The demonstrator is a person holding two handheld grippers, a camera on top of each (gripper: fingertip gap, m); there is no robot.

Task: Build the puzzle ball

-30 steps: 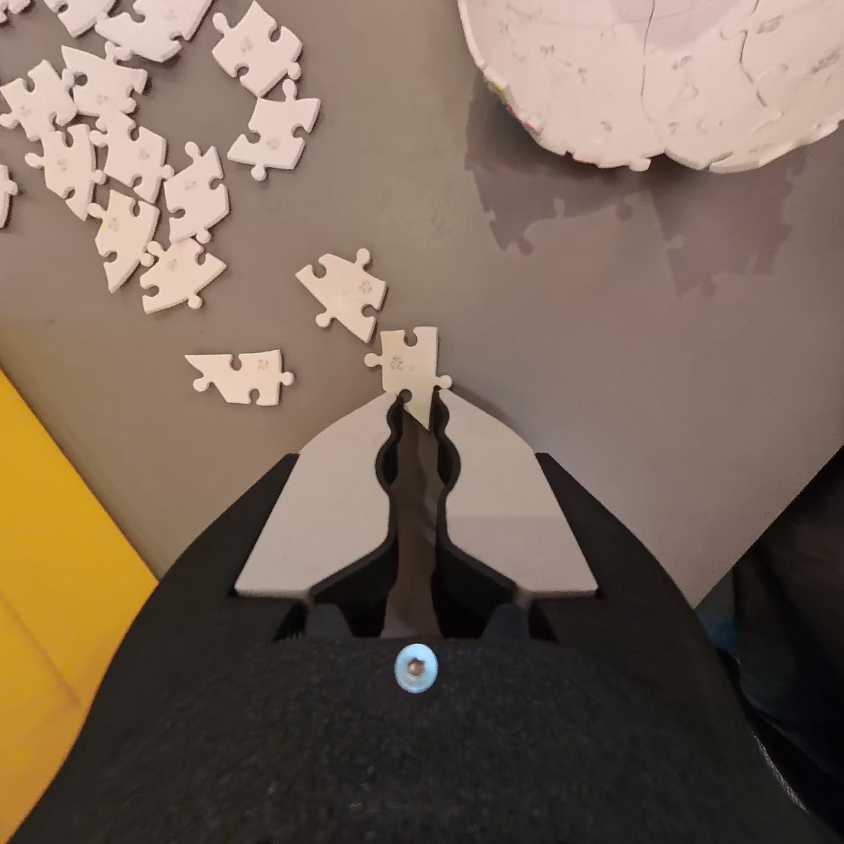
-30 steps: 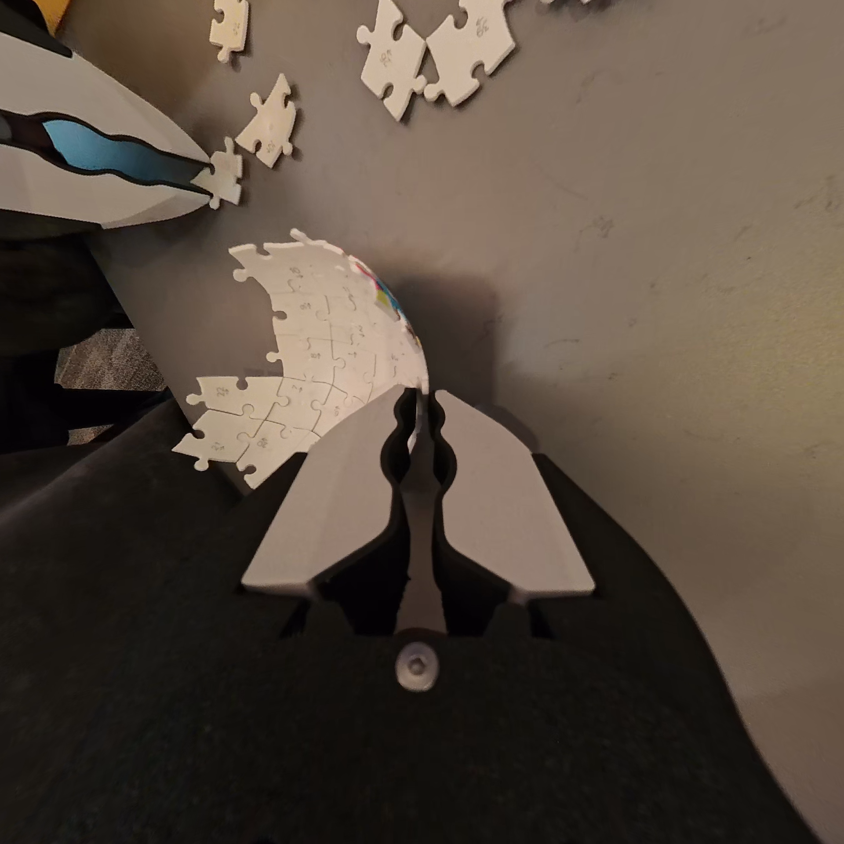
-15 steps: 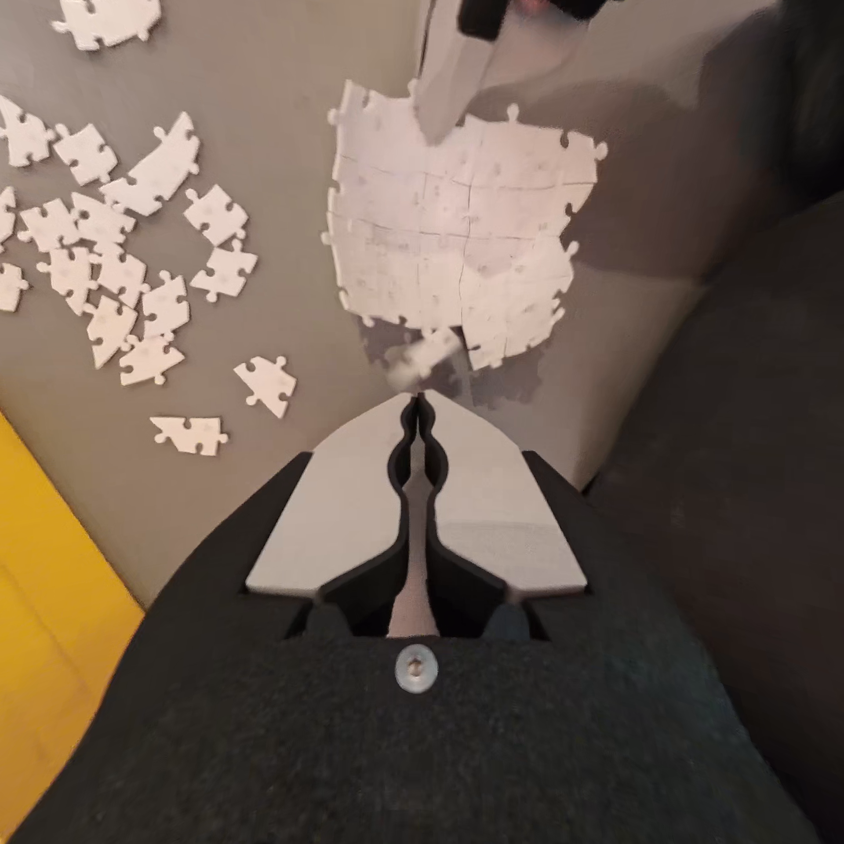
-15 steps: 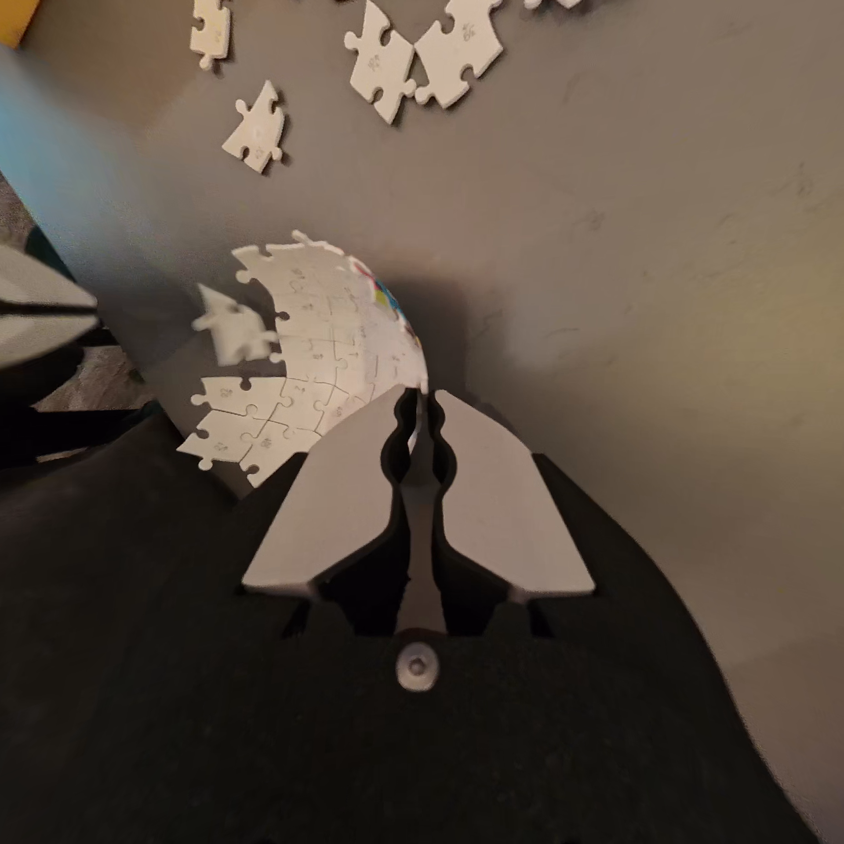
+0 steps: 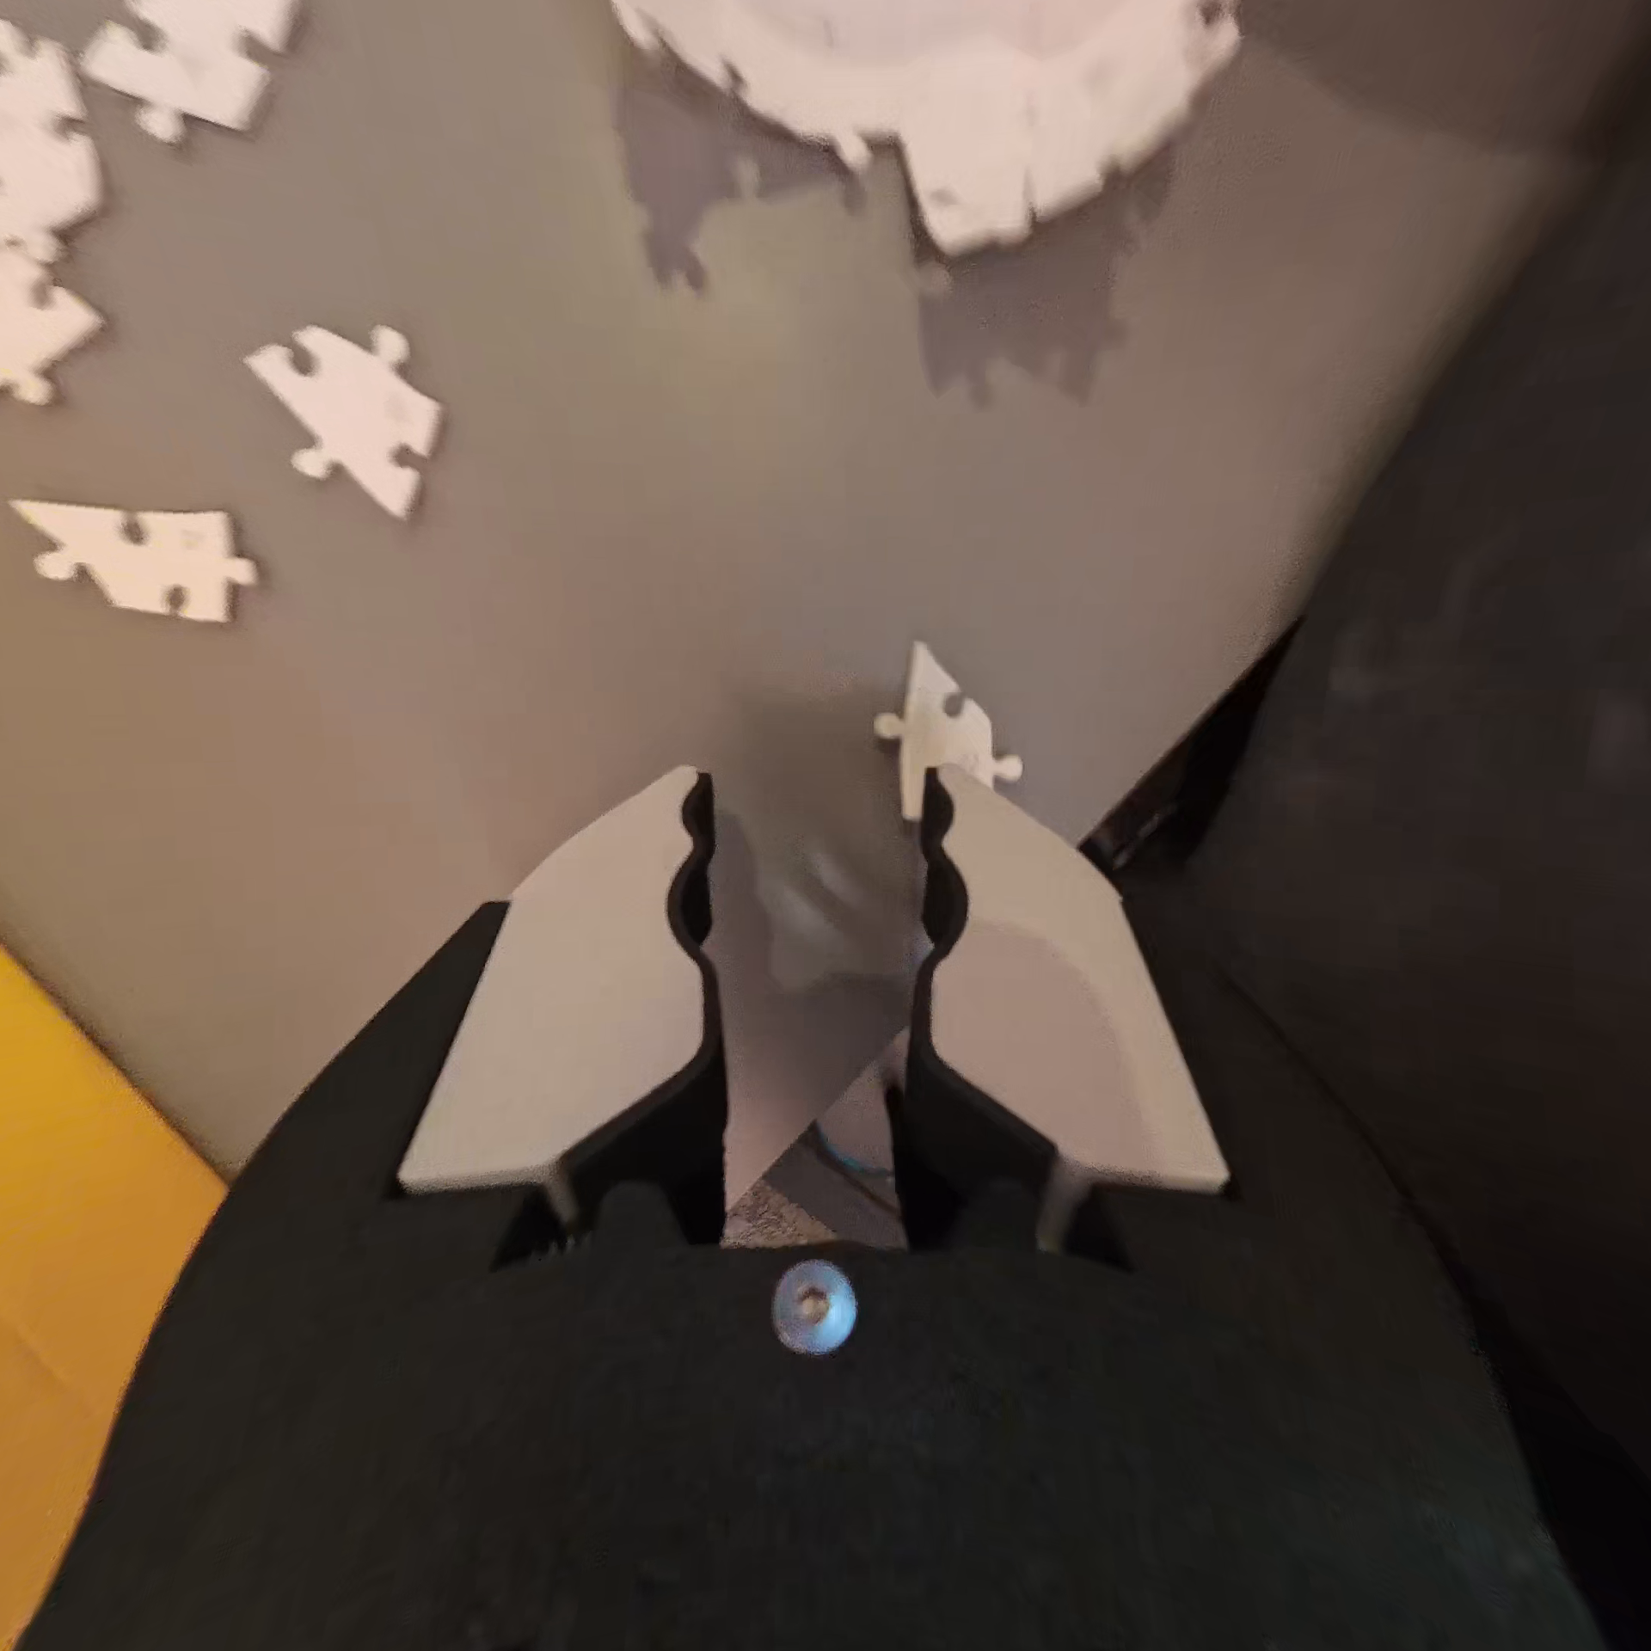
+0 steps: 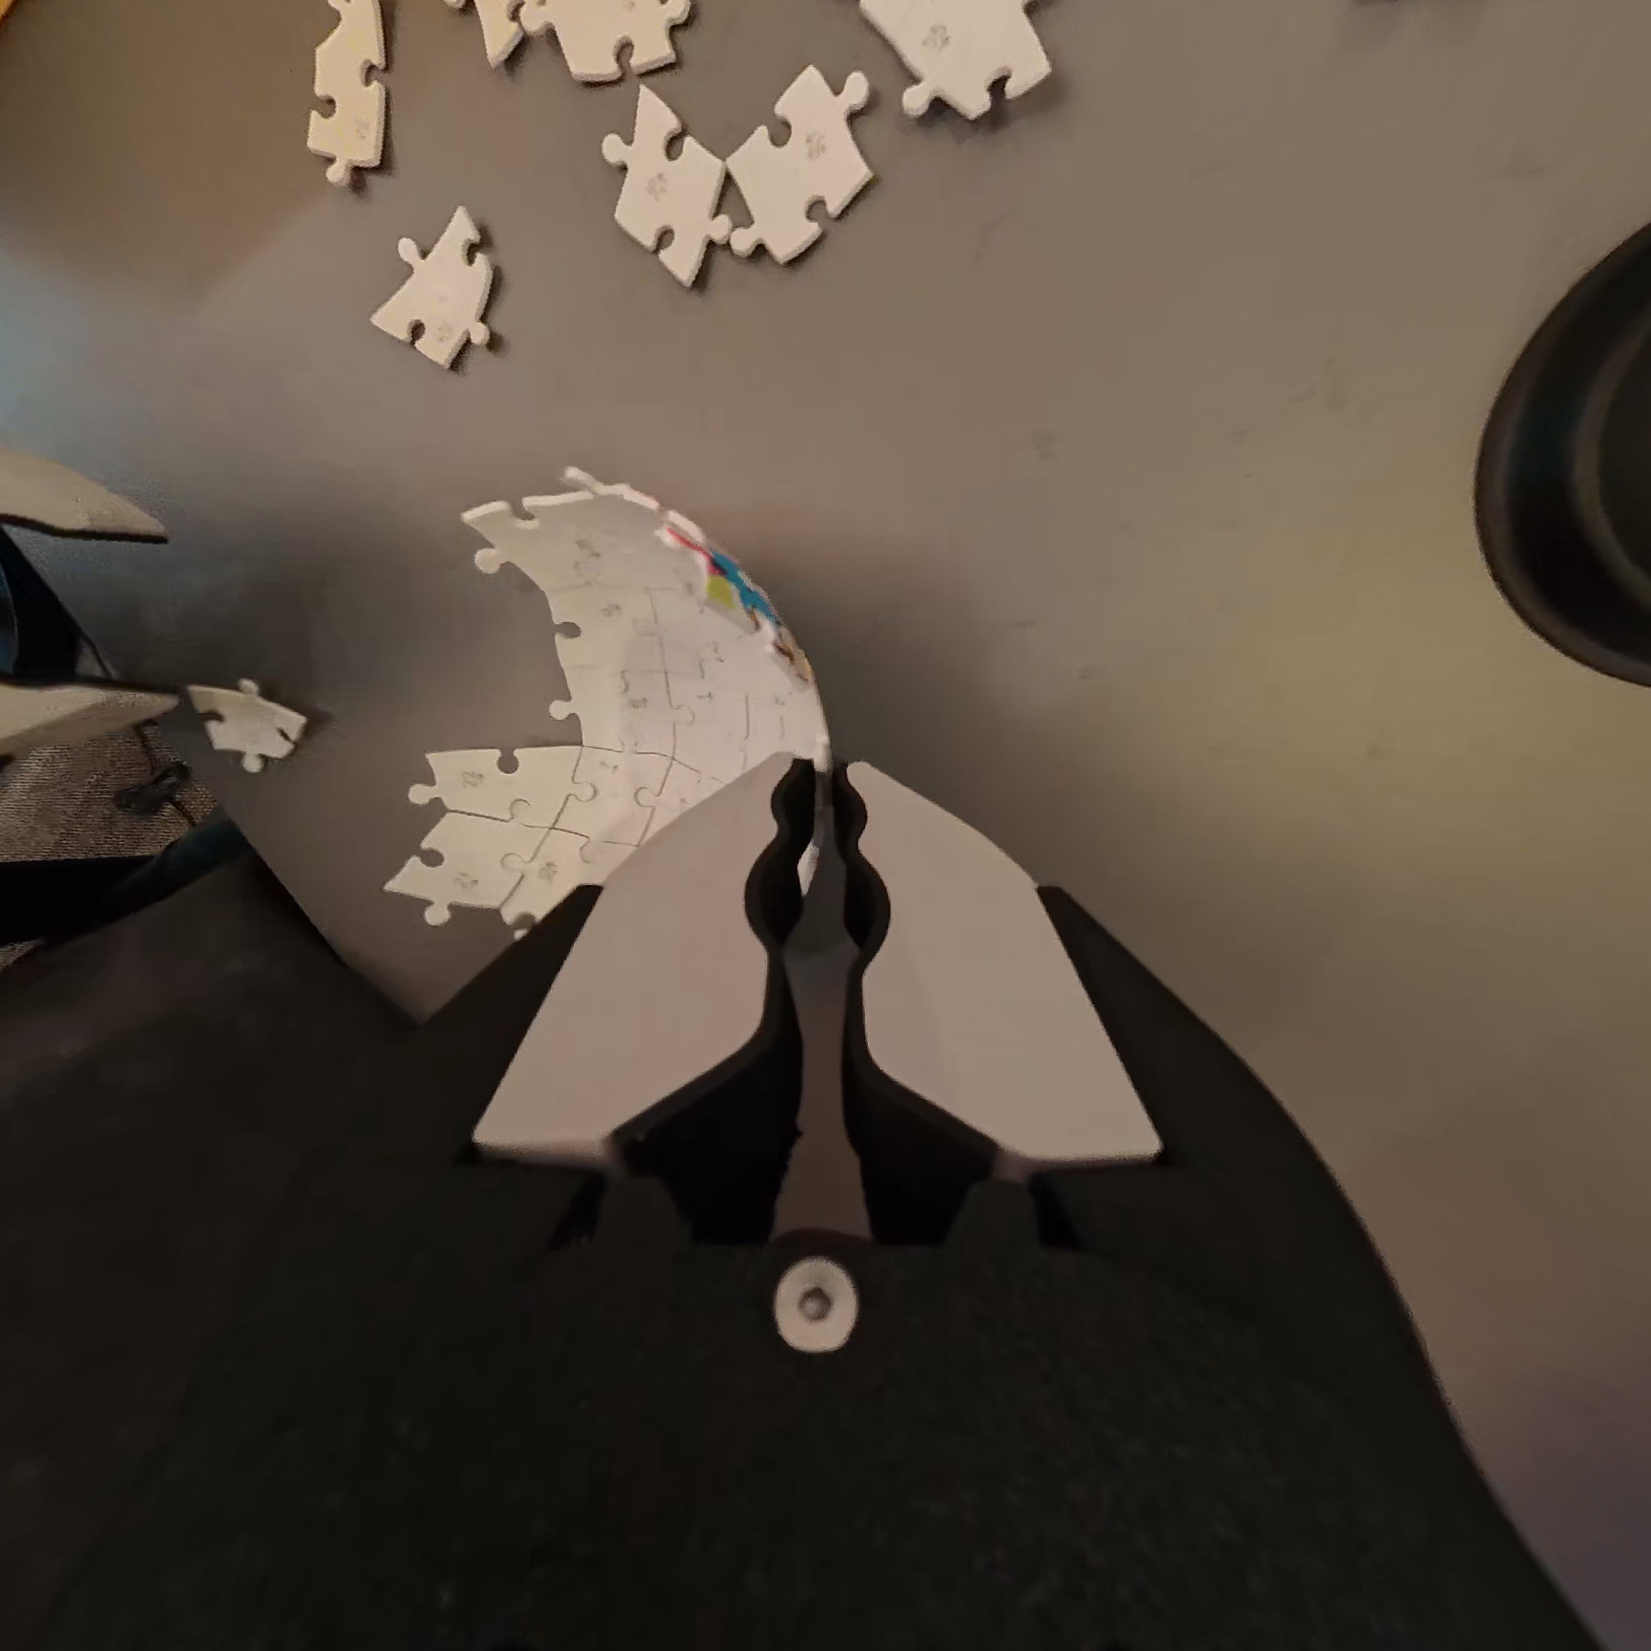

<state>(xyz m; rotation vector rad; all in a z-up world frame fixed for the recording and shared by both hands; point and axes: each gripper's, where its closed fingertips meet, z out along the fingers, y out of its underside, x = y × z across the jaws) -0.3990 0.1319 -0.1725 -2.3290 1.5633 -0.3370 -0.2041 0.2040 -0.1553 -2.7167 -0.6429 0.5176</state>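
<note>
- Clearly, the left gripper [image 5: 813, 786] is seen with its jaws standing well apart and nothing between them; only the grey table [image 5: 625, 536] shows through the gap.
- A single loose piece [image 5: 938, 724] is found just beyond the tip of the right-hand finger, at centre right of the left wrist view; whether it touches that finger or merely lies beside it cannot be told. In the right wrist view the same piece [image 6: 246, 722] is seen at the left edge, near the tip of the left gripper's finger.
- The right gripper [image 6: 824, 770] is seen almost closed, its jaws pinched on the rim of the partial ball shell [image 6: 643, 697], which curves up and left from the fingertips at the centre of the frame.
- In the left wrist view the shell [image 5: 983, 116] appears blurred along the top edge.
- Unused pieces [image 6: 706, 170] are scattered across the upper part of the right wrist view, and more pieces [image 5: 348, 415] at the upper left of the left wrist view.
- A dark round object [image 6: 1572, 465] is partly seen at the right edge.
- The step in hand is judged to be the fitting of one piece into the shell's open edge, and the piece is not held.
- Next, a fresh grip on that piece would be called for, then careful alignment of its tabs with the shell's gap while the shell is held steady.
</note>
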